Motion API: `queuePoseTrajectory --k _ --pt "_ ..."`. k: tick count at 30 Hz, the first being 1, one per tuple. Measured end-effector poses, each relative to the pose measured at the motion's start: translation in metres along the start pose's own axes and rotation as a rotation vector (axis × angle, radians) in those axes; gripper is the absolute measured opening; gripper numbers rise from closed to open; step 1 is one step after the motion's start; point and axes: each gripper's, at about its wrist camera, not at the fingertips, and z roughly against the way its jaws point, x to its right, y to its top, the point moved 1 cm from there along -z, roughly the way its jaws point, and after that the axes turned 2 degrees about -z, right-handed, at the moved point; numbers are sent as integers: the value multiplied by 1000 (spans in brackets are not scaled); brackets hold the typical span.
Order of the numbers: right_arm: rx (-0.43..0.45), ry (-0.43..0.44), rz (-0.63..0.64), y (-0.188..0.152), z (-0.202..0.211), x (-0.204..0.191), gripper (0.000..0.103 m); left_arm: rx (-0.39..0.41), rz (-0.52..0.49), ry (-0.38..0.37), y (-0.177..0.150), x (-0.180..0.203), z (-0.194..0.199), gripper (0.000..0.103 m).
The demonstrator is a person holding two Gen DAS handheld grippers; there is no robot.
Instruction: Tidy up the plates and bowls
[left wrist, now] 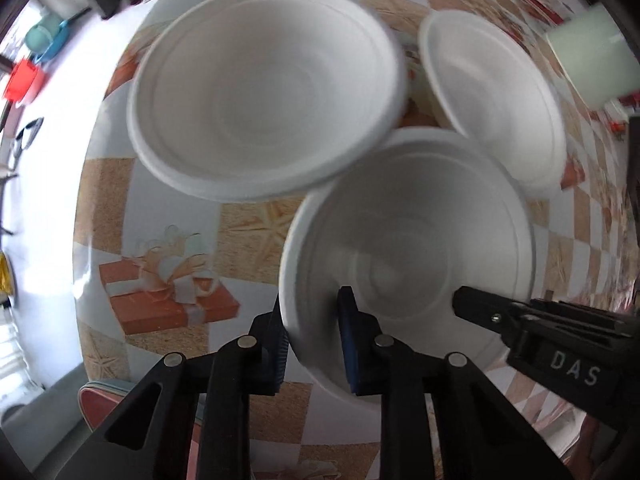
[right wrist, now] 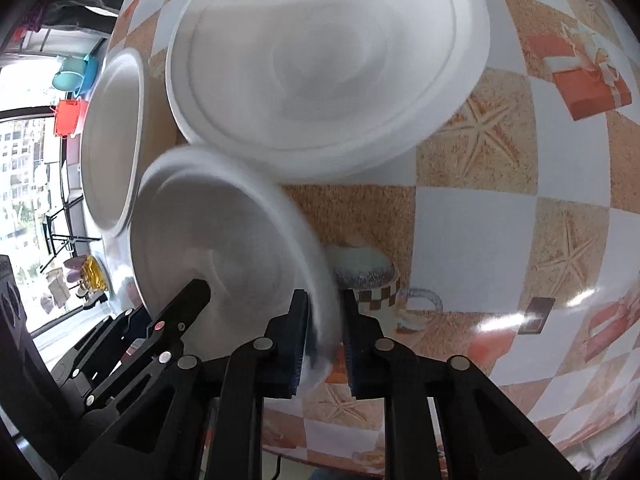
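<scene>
Sorting has barely begun, I'd judge — three white foam dishes lie loose on the checked tablecloth (left wrist: pixel 168 240), none stacked. Left wrist view: the left gripper (left wrist: pixel 316 340) is clamped on the near rim of the nearest bowl (left wrist: pixel 412 216), while the wide plate (left wrist: pixel 264 92) and far bowl (left wrist: pixel 496 92) overlap beside it. Right wrist view: the right gripper (right wrist: pixel 326 344) pinches that bowl's opposite rim — thin, matte, ringed with moulded ridges, lightweight by the look.

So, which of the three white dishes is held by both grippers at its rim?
The nearest white bowl: the left gripper and the right gripper each pinch its rim. The large plate and the far bowl are untouched.
</scene>
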Motion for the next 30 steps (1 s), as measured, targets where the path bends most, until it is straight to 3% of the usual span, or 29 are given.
queuePoseTrajectory --k 10,26,30 --pt "-8 -50 17 -42 0 24 20 -22 -142 -3 -38 56 -3 25" --pt "-46 -84 -88 -115 -4 79 20 -90 -406 -28 -132 156 -10 30" --pt "-49 -77 -121 -128 -6 83 20 -103 -459 -35 -142 171 -11 30"
